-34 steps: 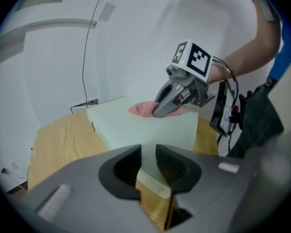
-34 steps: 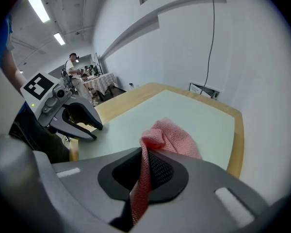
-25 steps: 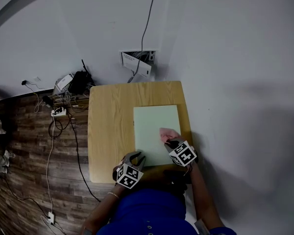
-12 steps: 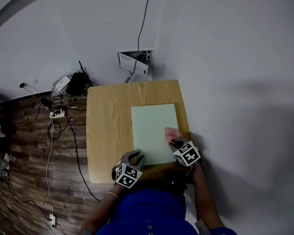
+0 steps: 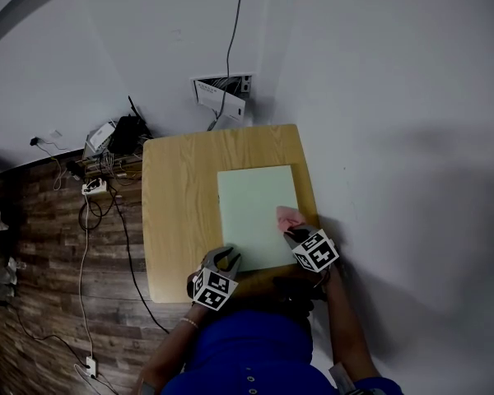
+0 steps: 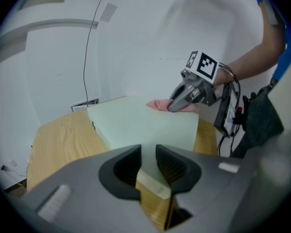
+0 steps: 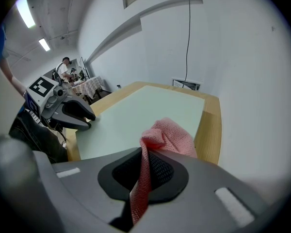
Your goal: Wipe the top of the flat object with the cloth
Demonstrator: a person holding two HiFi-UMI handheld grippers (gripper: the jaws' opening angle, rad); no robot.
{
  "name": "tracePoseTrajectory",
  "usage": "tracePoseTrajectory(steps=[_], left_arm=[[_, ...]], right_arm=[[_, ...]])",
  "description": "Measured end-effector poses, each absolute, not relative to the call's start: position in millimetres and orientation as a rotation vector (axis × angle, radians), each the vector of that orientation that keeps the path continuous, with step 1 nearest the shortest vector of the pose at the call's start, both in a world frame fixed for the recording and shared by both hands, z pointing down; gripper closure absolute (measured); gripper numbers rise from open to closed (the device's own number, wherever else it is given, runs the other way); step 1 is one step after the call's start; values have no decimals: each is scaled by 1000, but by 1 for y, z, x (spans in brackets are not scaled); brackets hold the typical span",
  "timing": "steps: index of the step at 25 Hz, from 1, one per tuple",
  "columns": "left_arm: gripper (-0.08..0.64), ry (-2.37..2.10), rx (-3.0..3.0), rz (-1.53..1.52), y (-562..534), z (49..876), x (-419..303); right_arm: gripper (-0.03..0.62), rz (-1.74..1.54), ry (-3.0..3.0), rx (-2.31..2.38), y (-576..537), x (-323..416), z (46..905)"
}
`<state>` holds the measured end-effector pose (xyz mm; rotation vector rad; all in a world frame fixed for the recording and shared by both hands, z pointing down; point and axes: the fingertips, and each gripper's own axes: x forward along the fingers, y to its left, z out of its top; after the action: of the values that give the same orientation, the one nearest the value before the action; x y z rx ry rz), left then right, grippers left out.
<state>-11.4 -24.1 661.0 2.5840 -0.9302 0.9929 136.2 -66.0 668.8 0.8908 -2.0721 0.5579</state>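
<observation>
Pale green flat board [image 5: 255,212] is lying on the wooden table [image 5: 177,212], toward the table's 3 o'clock side. Left gripper [image 6: 148,161] is sitting at the board's 7 o'clock corner, jaws drawn narrow with that corner wedged between them; reading this as a steadying hold. Right gripper [image 7: 145,166] is clamping the pink cloth [image 7: 167,135], with a thin strip running down between the jaws and the rest bunching up ahead of the tips. The cloth is resting on the board top near its 4 o'clock edge, close to the rim. Judging the wipe as under way, with the stretch toward 12 and 9 o'clock likely left to cover. Risks: the cloth is wadded, so only a small patch is probably touching and passes may be leaving streaks. The pinch is taking little fabric, so drag could be pulling it free. Working this near the rim, a stroke toward 3 o'clock could carry the cloth off the board. If the corner hold slips, the board may skate.
</observation>
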Motion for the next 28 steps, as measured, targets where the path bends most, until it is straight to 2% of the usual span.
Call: tracePoseTrajectory(steps=[9, 10, 13, 17, 28], left_arm=[[460, -933, 2620, 935, -11, 654, -22], [451, -933, 2629, 936, -9, 654, -23], [365, -903, 2637, 935, -4, 655, -22], [338, -828, 2671, 988, 4, 660, -14], [339, -799, 2638, 1018, 4, 661, -15]], right_arm=[[580, 565, -2077, 913, -65, 137, 669], [580, 566, -2077, 916, -65, 137, 670], [580, 567, -2077, 927, -65, 137, 670], [578, 578, -2077, 941, -65, 136, 670], [578, 525, -2198, 947, -56, 116, 635]])
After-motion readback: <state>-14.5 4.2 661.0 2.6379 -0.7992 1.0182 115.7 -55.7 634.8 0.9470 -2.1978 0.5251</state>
